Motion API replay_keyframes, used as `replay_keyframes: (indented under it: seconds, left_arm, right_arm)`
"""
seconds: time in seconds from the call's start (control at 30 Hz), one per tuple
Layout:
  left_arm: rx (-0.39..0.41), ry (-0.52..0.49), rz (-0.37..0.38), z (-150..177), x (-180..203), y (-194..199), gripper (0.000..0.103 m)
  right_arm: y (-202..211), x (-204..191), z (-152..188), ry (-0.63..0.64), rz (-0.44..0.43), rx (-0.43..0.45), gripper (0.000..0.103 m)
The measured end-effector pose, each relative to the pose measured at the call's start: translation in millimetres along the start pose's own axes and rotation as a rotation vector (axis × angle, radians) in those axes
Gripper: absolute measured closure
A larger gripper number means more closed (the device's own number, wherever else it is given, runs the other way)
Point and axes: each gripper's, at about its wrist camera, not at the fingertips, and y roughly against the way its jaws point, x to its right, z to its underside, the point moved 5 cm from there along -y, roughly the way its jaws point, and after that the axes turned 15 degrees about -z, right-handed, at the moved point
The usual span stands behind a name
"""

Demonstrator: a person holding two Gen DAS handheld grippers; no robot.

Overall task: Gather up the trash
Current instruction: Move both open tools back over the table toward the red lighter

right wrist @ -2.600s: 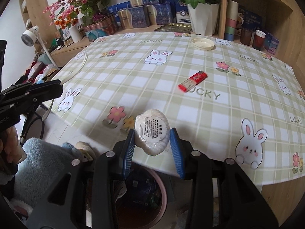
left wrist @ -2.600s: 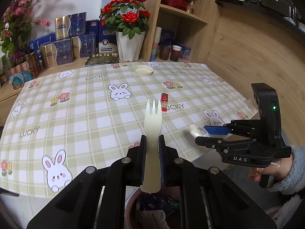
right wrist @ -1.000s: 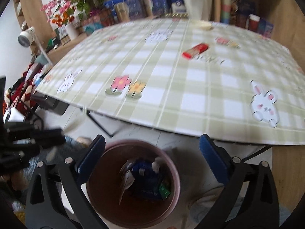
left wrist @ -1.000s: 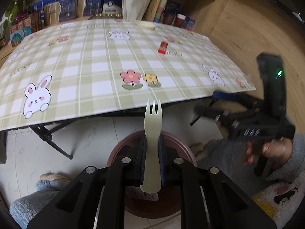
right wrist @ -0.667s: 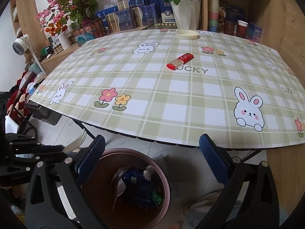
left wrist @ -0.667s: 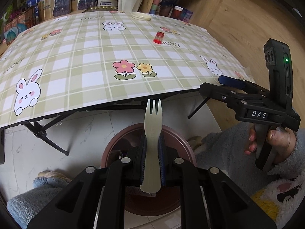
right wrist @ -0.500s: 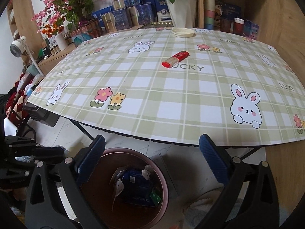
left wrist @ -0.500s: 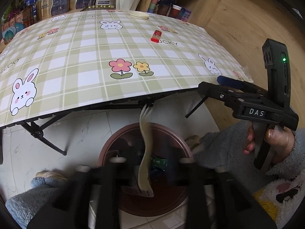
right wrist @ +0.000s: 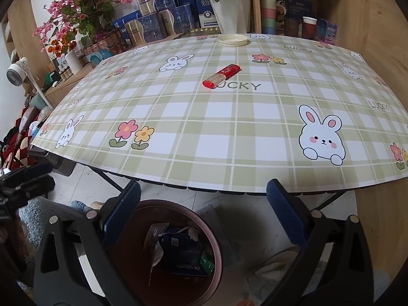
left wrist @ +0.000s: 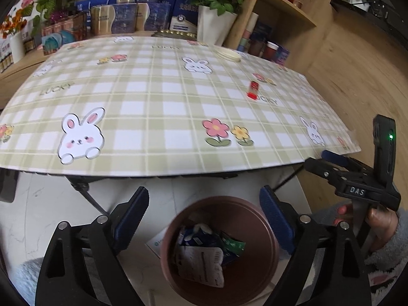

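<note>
A brown round bin (left wrist: 265,232) stands on the floor under the table's near edge, with wrappers and a blue packet (left wrist: 201,239) inside; it also shows in the right wrist view (right wrist: 204,229). My left gripper (left wrist: 204,214) is open and empty above the bin. My right gripper (right wrist: 202,209) is open and empty above the bin too; it shows from the side in the left wrist view (left wrist: 331,163). A red lighter (right wrist: 221,76) and a cream lid (right wrist: 233,40) lie on the checked tablecloth (right wrist: 229,117).
Flower pot (right wrist: 230,12), boxes and tins (right wrist: 153,23) line the table's far edge. A wooden shelf with cups (right wrist: 298,25) stands behind. Folding table legs (left wrist: 86,193) are near the bin. A small fan (right wrist: 17,74) stands at left.
My left gripper opened and the plastic fork dropped out of it toward the bin. My right gripper stayed open after releasing the wrapped round item earlier.
</note>
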Motion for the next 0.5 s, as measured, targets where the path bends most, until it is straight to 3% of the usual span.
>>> replay_keyframes:
  seconds: [0.23, 0.5]
  left_arm:
    - [0.064, -0.046, -0.033, -32.9, -2.9, -0.3, 0.016]
    - [0.134, -0.095, -0.034, -80.8, 15.0, -11.0, 0.016]
  right_arm:
    - [3.1, 13.1, -18.7, -0.029, -0.010, 0.016, 0.006]
    - [15.2, 38.3, -63.6, -0.047, -0.022, 0.030, 0.006]
